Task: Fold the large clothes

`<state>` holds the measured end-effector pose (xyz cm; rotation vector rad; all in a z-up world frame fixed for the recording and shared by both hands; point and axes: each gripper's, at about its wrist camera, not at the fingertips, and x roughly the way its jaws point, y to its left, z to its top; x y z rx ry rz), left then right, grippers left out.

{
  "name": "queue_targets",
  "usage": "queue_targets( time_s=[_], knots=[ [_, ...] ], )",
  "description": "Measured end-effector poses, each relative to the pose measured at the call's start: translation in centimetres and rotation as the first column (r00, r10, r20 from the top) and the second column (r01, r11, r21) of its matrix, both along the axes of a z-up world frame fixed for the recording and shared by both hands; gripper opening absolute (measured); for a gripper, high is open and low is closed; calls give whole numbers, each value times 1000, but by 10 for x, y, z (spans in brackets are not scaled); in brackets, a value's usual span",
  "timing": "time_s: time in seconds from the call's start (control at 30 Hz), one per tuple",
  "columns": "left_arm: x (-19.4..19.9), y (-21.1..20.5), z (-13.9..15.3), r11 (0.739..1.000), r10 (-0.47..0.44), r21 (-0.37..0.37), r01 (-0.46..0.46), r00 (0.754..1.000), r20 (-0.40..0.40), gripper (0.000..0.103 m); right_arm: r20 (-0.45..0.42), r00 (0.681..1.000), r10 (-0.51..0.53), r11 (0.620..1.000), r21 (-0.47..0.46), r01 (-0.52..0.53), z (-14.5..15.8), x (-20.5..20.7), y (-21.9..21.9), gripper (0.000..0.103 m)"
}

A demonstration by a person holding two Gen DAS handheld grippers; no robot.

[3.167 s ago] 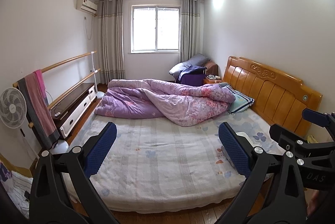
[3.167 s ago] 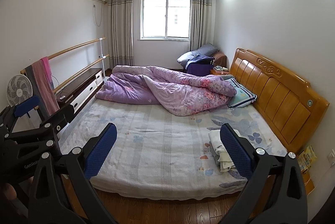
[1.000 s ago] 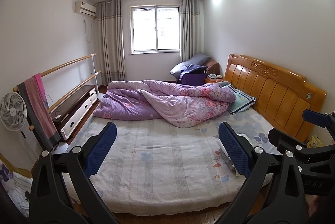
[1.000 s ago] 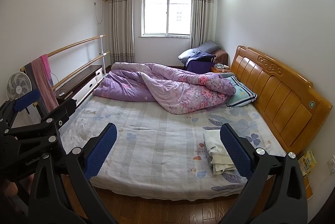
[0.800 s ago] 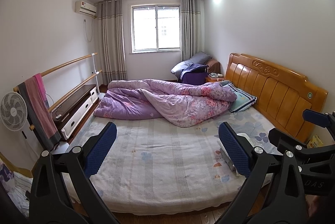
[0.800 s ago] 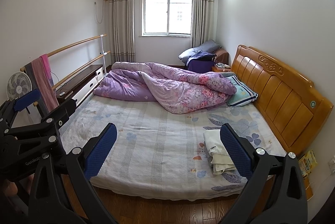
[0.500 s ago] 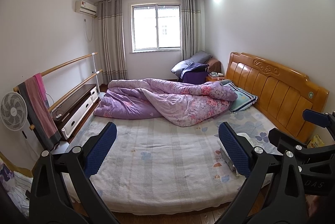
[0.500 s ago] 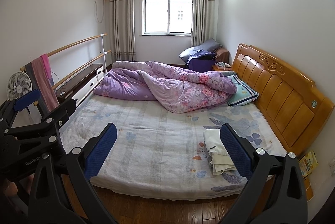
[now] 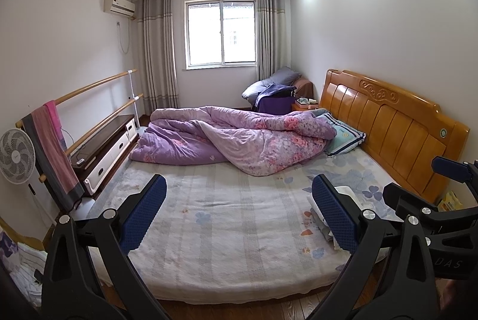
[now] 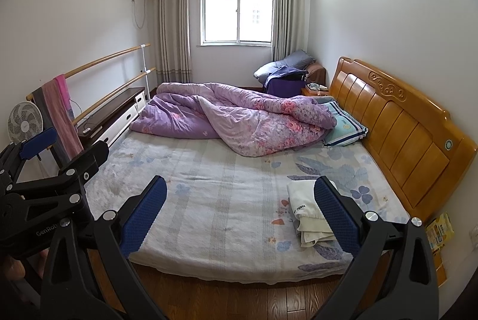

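A folded pile of pale clothes [image 10: 304, 211] lies on the bed's near right corner; in the left wrist view [image 9: 343, 193] my finger mostly hides it. My left gripper [image 9: 239, 212] is open and empty, held in the air before the bed's foot. My right gripper [image 10: 239, 212] is open and empty too, to the right of the left one. The right gripper's body shows at the left wrist view's right edge [image 9: 430, 206]. The left gripper's body shows at the right wrist view's left edge [image 10: 47, 179].
The bed [image 10: 227, 176] has a floral sheet, a crumpled purple quilt [image 10: 239, 119] at its far half, a striped pillow [image 10: 343, 125] and a wooden headboard [image 10: 403, 122] on the right. A fan [image 9: 15, 152], a rail with towels [image 9: 50, 146] and a low cabinet [image 9: 104, 143] stand left.
Both grippers have drifted slightly, so the room sits a little differently in each view. Both stay open and empty. Nothing on the bed has moved.
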<state>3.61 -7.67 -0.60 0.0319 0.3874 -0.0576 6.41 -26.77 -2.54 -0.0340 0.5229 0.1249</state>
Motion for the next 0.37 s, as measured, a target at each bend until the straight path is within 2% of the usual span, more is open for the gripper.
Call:
queue_targets(
  time_s=[0.23, 0.37],
  knots=[
    [23, 10, -15, 1000, 2, -6, -2, 1000, -23, 98, -35, 999, 5, 1000, 11, -5, -8, 17, 9, 95],
    [49, 30, -33, 999, 26, -16, -27, 997, -79, 98, -75, 997, 20, 1000, 11, -20, -20, 42, 30, 95]
  ],
)
